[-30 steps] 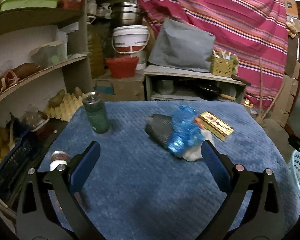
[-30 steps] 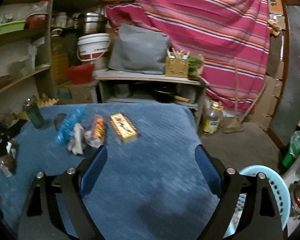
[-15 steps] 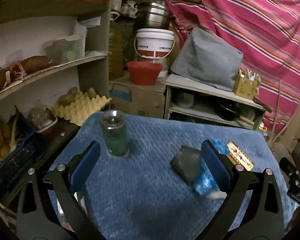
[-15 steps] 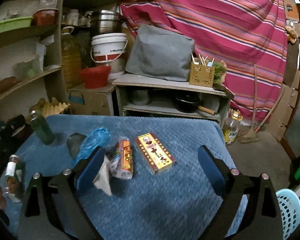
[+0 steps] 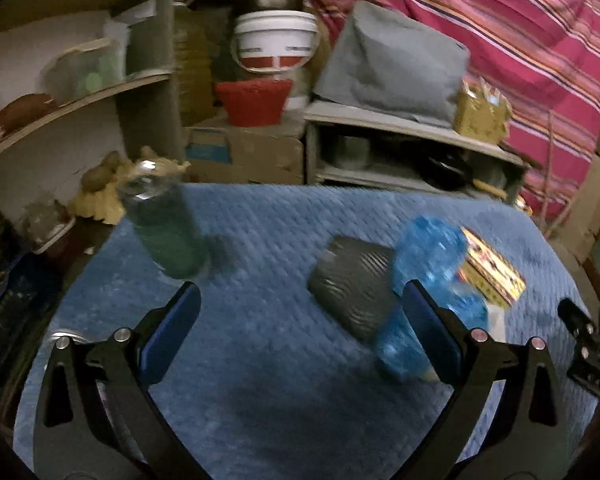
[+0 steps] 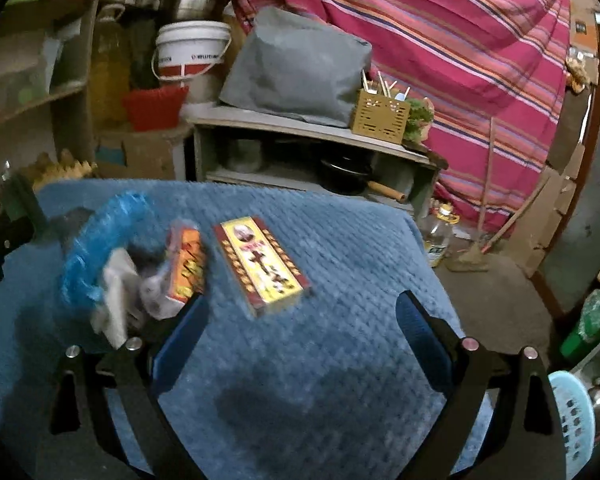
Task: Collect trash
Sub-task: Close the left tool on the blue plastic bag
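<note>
On the blue quilted table (image 5: 268,240) lies a heap of trash: a crumpled blue plastic bag (image 5: 428,280), a dark ribbed pouch (image 5: 352,284), and a red-and-yellow box (image 5: 494,272). My left gripper (image 5: 300,320) is open just short of the pouch, holding nothing. In the right wrist view the red-and-yellow box (image 6: 262,266) lies flat beside an orange packet (image 6: 186,266), white crumpled paper (image 6: 116,300) and the blue bag (image 6: 100,244). My right gripper (image 6: 300,332) is open just before the box, holding nothing.
A green glass bottle (image 5: 164,228) stands upright at the table's left. A light blue basket (image 6: 572,420) sits on the floor at the right. Shelves (image 5: 80,96), a white bucket (image 5: 276,40), a red tub (image 5: 254,100) and a low cabinet (image 6: 312,152) stand behind.
Both grippers moved closer to the trash heap. In the left view the pouch and blue bag now sit nearer the right finger. The red-and-yellow box now lies between the right gripper's fingers' line.
</note>
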{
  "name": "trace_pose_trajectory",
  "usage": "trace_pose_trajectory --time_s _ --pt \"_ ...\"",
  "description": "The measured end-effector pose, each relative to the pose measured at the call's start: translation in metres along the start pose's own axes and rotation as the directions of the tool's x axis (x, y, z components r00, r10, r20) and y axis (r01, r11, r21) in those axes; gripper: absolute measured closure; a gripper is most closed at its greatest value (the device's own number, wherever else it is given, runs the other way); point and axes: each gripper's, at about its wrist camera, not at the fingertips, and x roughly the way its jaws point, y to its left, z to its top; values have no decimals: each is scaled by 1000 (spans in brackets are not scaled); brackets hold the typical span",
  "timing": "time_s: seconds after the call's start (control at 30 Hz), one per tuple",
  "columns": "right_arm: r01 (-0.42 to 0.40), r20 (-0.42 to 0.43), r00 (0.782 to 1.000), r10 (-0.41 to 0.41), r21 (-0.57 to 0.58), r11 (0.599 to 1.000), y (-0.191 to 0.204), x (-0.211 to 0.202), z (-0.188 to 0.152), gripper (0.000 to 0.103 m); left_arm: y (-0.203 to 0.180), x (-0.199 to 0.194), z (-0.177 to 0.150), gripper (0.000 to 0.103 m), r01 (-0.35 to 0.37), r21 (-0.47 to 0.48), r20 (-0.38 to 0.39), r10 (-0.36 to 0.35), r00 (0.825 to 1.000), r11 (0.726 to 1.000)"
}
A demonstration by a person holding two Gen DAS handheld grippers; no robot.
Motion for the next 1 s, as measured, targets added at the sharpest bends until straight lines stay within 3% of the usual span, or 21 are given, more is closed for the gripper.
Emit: trace_pose_trajectory --time_s 0.13,0.3,0.4,0.5,0.57,0.67,0.8,1.0 --pt "30 -12 999 -30 28 999 -15 2 -3 10 -21 1 -8 6 35 64 16 -36 999 997" --pt "-9 -37 999 15 144 990 -36 9 -8 10 -40 7 -16 6 57 115 21 -60 998 992" --pt "-9 -48 999 16 150 989 -37 13 -11 10 -44 13 -18 19 98 122 4 -99 995 988" --pt "-10 -58 998 18 145 989 -36 17 -13 10 -48 18 -22 44 187 114 -43 -183 982 976" --pt "-17 -66 997 27 146 989 -34 18 -13 10 -50 17 -23 65 205 128 -47 -201 979 970" --pt "-32 -69 997 41 134 991 -29 19 -13 10 -48 15 -23 79 232 126 -54 -227 973 965" --pt "-51 -61 996 58 117 992 -21 15 -12 10 -37 -1 -21 84 226 123 -41 -223 974 966" --pt "-133 -35 990 139 124 983 -4 7 -10 10 -3 -34 -8 84 126 108 44 -131 990 986"
